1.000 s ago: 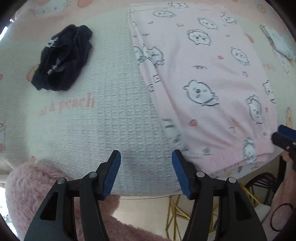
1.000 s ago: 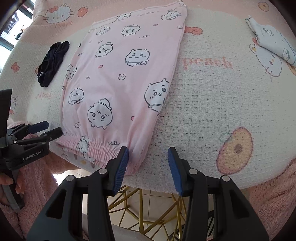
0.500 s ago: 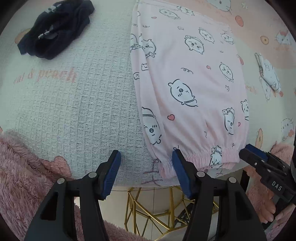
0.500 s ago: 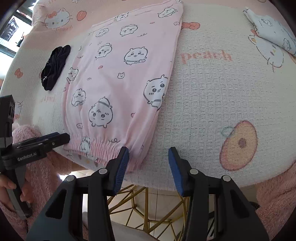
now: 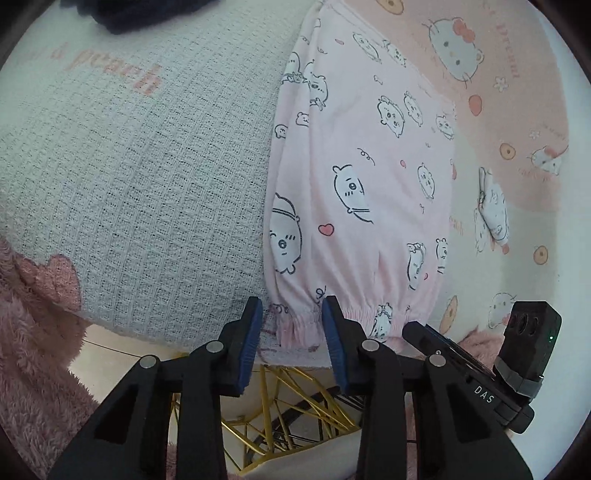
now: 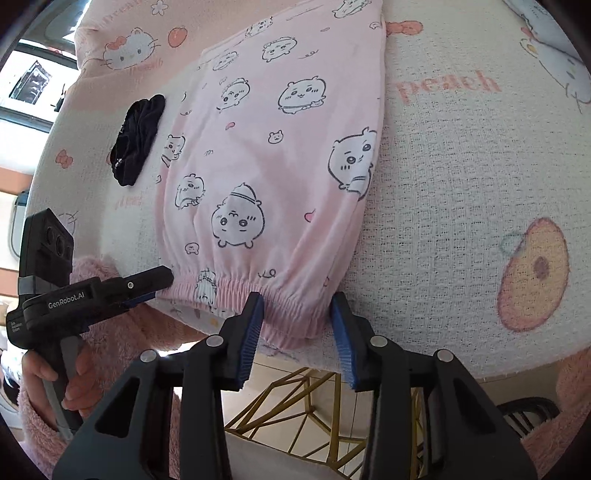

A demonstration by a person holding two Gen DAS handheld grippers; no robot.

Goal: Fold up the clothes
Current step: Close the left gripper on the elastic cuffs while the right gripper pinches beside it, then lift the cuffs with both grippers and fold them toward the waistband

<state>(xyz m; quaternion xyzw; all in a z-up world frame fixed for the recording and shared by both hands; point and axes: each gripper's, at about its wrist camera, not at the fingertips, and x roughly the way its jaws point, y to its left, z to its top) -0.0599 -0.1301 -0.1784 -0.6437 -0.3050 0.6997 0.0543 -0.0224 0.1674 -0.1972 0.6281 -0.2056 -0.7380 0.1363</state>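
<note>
Pink pajama pants (image 5: 365, 177) lie flat mid-frame on the waffle blanket (image 5: 140, 192), elastic waistband at the table's near edge. Left gripper (image 5: 291, 314) and right gripper (image 6: 297, 308) both straddle waistband corners, jaws closing, pads not yet pressing (2 grippers, 1 hem). Dark garment (image 6: 138, 138) upper left.

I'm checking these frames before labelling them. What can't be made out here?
- Dark garment: cut off by the top edge in the left wrist view.
- Pink pants: far end cropped by the top edge in the right wrist view.
- Left gripper, jaws closing: whether its pads press the cuff is unclear.
</note>
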